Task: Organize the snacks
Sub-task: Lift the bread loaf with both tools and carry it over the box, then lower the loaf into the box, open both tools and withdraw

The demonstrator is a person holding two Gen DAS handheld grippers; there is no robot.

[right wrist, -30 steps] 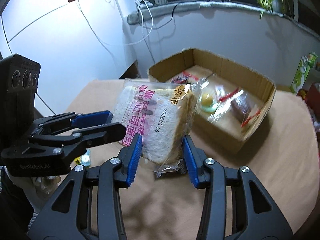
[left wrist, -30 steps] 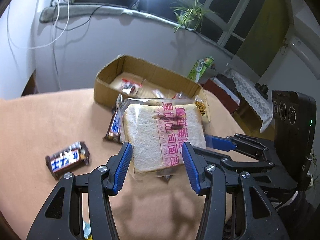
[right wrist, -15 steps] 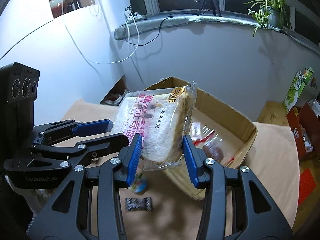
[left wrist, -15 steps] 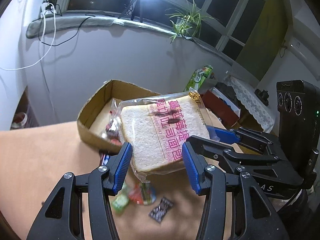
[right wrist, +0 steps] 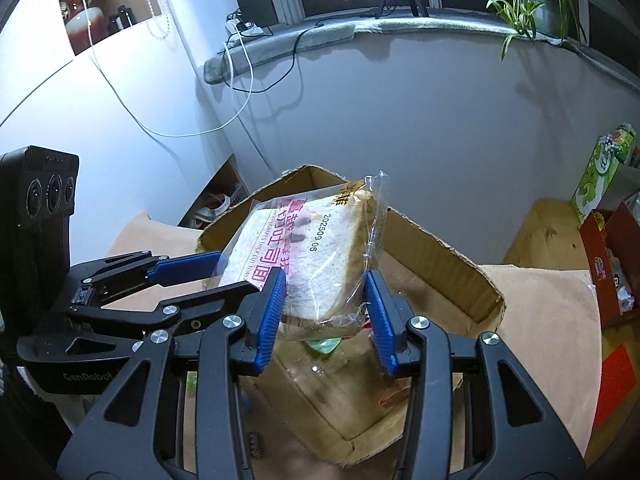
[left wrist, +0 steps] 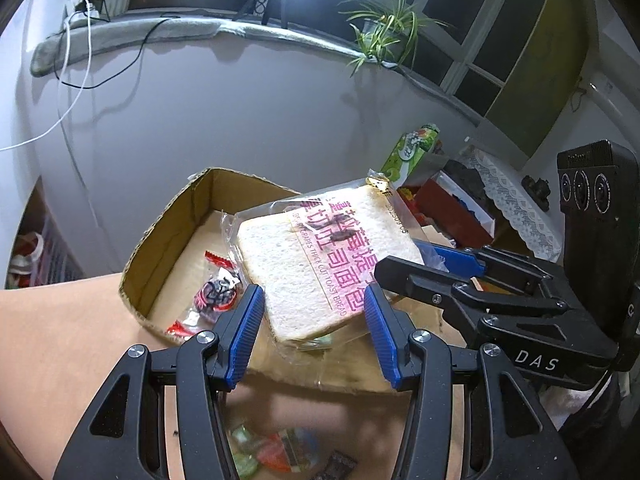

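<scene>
Both the left gripper (left wrist: 314, 334) and right gripper (right wrist: 326, 314) have jaws closed on the bagged toast bread (left wrist: 320, 264), held above the cardboard box (left wrist: 168, 240); lowering and releasing it there seems next.

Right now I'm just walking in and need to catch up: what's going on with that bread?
A person holds a claw in each hand, and both grip one packaged bread slice in the air above the open cardboard box. The left claw pinches its lower edge; the right claw clamps the other side. The box already holds a wrapped candy.
</scene>
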